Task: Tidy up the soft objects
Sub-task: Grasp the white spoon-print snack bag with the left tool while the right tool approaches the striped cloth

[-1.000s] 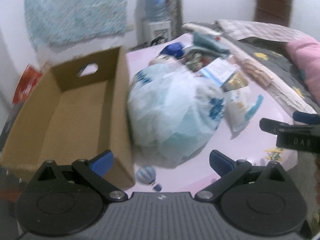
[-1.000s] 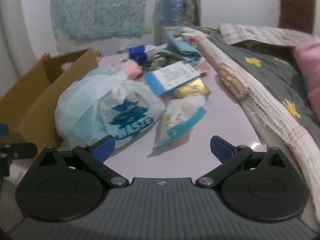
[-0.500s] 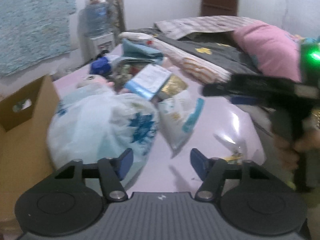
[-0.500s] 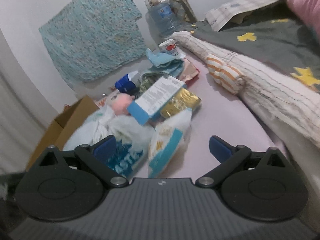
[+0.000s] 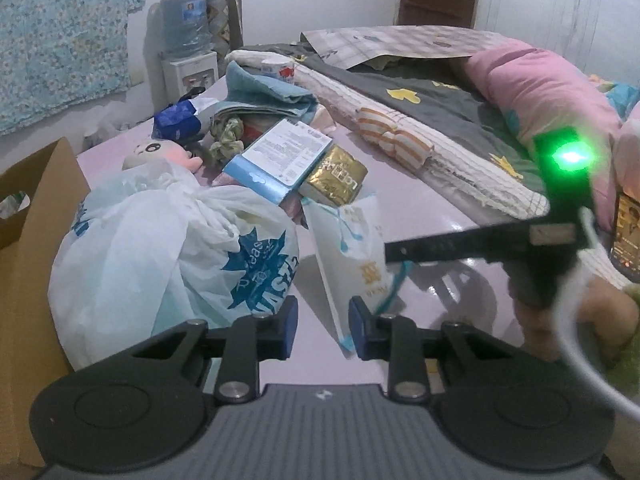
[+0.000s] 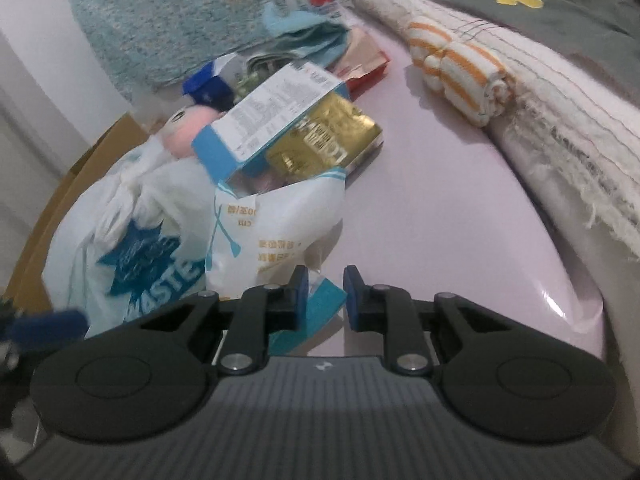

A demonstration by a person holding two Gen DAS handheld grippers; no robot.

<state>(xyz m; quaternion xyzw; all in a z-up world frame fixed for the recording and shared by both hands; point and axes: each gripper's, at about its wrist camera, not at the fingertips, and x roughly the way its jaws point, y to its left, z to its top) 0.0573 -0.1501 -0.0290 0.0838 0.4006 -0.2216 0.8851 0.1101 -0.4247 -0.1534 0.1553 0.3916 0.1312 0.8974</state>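
A white plastic bag printed in blue (image 5: 168, 256) (image 6: 132, 256) lies on the pink tabletop (image 5: 424, 208) beside a cardboard box (image 5: 28, 240). A white-and-teal pouch (image 5: 352, 256) (image 6: 276, 232) leans against it. Behind it lie a doll (image 5: 160, 152), a blue-edged box (image 5: 280, 160) (image 6: 272, 116), a gold packet (image 5: 336, 178) (image 6: 320, 140) and a teal towel (image 5: 264, 92). My left gripper (image 5: 323, 330) is nearly closed and empty, just before the pouch. My right gripper (image 6: 326, 296) is nearly closed, with the pouch's lower corner between its fingers, not visibly clamped.
A striped rolled cloth (image 5: 394, 140) (image 6: 460, 68) lies at the edge of a bed with a grey blanket (image 5: 420, 100) and a pink pillow (image 5: 536, 92). A water dispenser (image 5: 188, 48) stands by the far wall. The right gripper's body (image 5: 500, 236) crosses the left wrist view.
Both grippers have narrowed from wide open to nearly closed. The left view swung right, from the box towards the pouch. The right gripper moved in low onto the pouch.
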